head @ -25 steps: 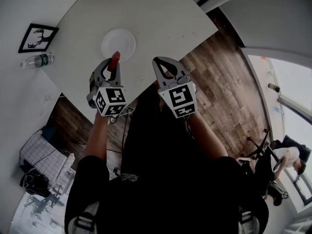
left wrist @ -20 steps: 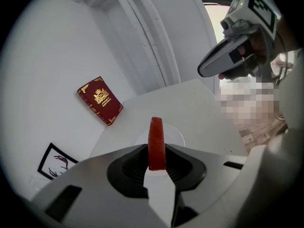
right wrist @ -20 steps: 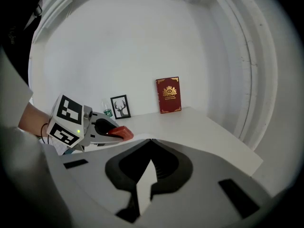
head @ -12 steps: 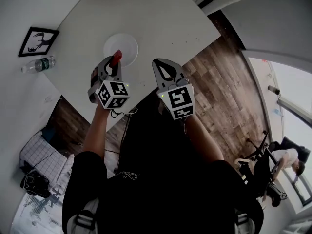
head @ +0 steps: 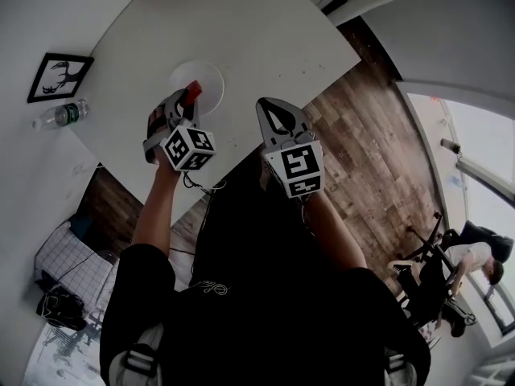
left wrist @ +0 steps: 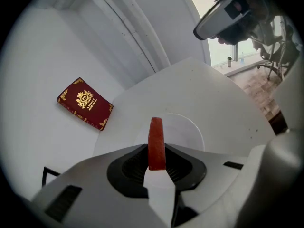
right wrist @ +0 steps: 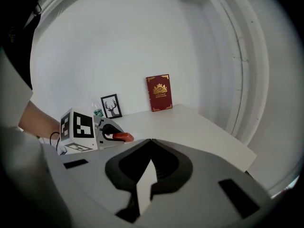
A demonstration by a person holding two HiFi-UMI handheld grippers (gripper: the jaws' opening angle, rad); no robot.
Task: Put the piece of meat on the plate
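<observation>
Meat, one red piece, is clamped on edge between the jaws of the left gripper and is held over the near side of the single white plate on the table. One red book, one framed deer picture and one water bottle are seen well apart from the plate, off to the sides. The right gripper is held near the table's edge, its jaws closed together with nothing between them.
</observation>
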